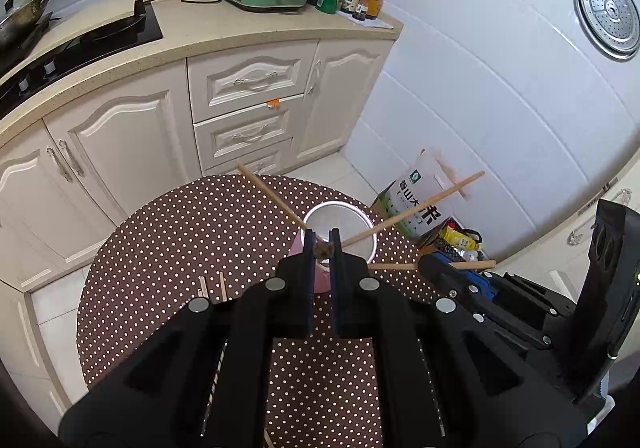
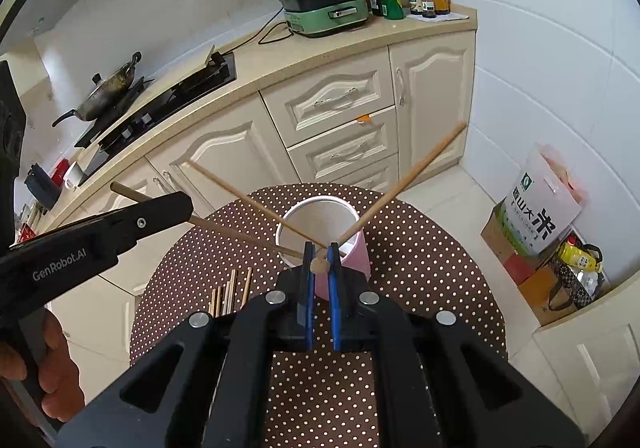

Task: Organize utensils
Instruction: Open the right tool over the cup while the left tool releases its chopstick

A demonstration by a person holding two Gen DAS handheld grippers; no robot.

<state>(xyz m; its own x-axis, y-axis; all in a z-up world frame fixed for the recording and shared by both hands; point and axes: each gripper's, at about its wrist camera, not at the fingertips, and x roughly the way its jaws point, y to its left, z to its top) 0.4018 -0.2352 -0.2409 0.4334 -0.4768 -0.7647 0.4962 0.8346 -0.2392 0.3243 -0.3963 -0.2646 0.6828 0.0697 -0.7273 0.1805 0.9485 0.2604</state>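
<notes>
Over the pink cup (image 2: 344, 248), both jaws clamped on chopsticks (image 2: 404, 183), tips seemingly inside.

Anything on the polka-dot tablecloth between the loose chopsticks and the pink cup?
Nothing: in the right wrist view, only bare brown polka-dot tablecloth lies between the loose wooden chopsticks and the pink cylindrical cup.

**Both grippers clamped, angled downward**

The left black two-finger gripper (image 1: 321, 248) tilts steeply down, its 2 jaws nearly together. The right black two-finger gripper (image 2: 320, 263) tilts down likewise, jaws nearly together. A bare hand (image 2: 48, 364) grasps the left gripper's handle.
</notes>
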